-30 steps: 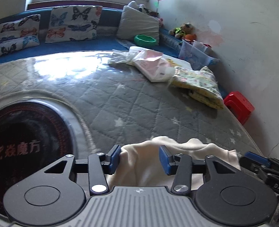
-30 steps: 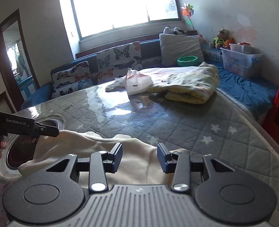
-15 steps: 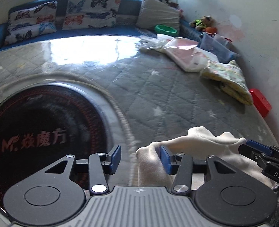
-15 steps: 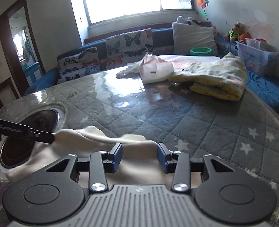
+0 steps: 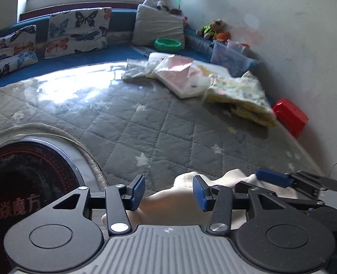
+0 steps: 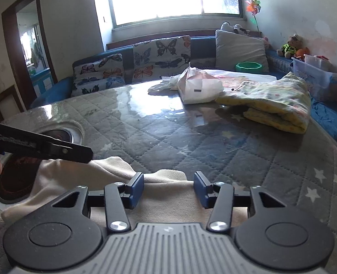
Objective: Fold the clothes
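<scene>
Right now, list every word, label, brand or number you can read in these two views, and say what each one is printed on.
"焱魔方", red characters beside a red logo mark: on the round black glass cooktop set into the table.
"GenRobot.AI", likely but blurred: on the side of the left gripper's black finger, right wrist view.
Small dark label on the white plastic bag: too small to read.
Print on the clear plastic storage bin: blurred, unreadable.

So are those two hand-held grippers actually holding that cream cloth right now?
No. Both the left hand-held gripper and the right stand open over the cream cloth, pads clear.

Quilted grey table (image 6: pixel 248 150) bears cream garment (image 6: pixel 168 196), yellow blanket (image 6: pixel 273 100), plastic bag (image 6: pixel 200 86).
</scene>
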A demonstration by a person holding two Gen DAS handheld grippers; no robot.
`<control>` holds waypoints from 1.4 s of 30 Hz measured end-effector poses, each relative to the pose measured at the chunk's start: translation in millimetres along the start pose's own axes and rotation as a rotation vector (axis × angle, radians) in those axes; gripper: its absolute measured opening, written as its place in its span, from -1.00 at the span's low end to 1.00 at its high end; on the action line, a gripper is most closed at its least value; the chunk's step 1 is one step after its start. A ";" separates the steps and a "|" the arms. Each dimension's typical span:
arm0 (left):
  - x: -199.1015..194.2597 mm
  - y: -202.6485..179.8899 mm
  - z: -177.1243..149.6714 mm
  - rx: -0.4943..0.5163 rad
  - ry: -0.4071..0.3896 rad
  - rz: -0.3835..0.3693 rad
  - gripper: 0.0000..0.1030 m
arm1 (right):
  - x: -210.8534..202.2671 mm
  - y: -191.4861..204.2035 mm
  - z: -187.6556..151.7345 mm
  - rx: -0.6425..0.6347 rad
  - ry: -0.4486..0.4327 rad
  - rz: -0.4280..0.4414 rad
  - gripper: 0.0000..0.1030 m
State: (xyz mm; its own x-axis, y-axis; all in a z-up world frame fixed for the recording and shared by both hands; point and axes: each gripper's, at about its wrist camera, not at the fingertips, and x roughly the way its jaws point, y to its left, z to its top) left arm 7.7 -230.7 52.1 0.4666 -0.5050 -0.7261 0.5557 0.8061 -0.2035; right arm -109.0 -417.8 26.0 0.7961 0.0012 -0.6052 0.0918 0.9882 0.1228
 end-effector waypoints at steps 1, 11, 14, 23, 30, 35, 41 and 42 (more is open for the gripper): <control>6.5 0.1 -0.2 -0.002 0.010 0.004 -0.07 | 2.5 0.7 0.2 -0.008 0.002 -0.007 -0.01; -2.7 23.0 -4.1 -0.088 -0.042 -0.024 -0.04 | -7.8 1.3 2.8 -0.021 -0.018 -0.010 0.12; -27.9 24.0 -12.3 -0.068 -0.082 -0.051 -0.06 | -21.6 6.8 -1.5 -0.042 -0.029 0.007 0.16; -58.0 29.5 -59.9 -0.035 -0.088 -0.044 -0.24 | -48.8 57.1 -36.4 -0.156 -0.024 0.091 0.25; -46.9 55.6 -60.4 -0.148 -0.064 0.018 -0.29 | -65.8 90.2 -63.0 -0.295 -0.020 0.104 0.31; -61.4 47.8 -57.1 -0.132 -0.134 -0.002 -0.30 | -75.3 84.8 -61.2 -0.232 -0.034 0.110 0.37; -41.3 54.3 -51.8 -0.152 -0.065 0.027 -0.28 | -90.2 75.3 -74.2 -0.222 -0.013 0.085 0.40; -41.7 54.9 -53.6 -0.156 -0.061 0.025 -0.28 | -96.2 69.7 -77.0 -0.201 -0.013 0.076 0.40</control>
State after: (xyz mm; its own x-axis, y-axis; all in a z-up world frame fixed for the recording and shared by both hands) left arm -18.1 -148.9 36.0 0.5228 -0.4983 -0.6916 0.4322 0.8543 -0.2888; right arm -225.2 -337.2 32.2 0.8037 0.0767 -0.5900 -0.0893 0.9960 0.0078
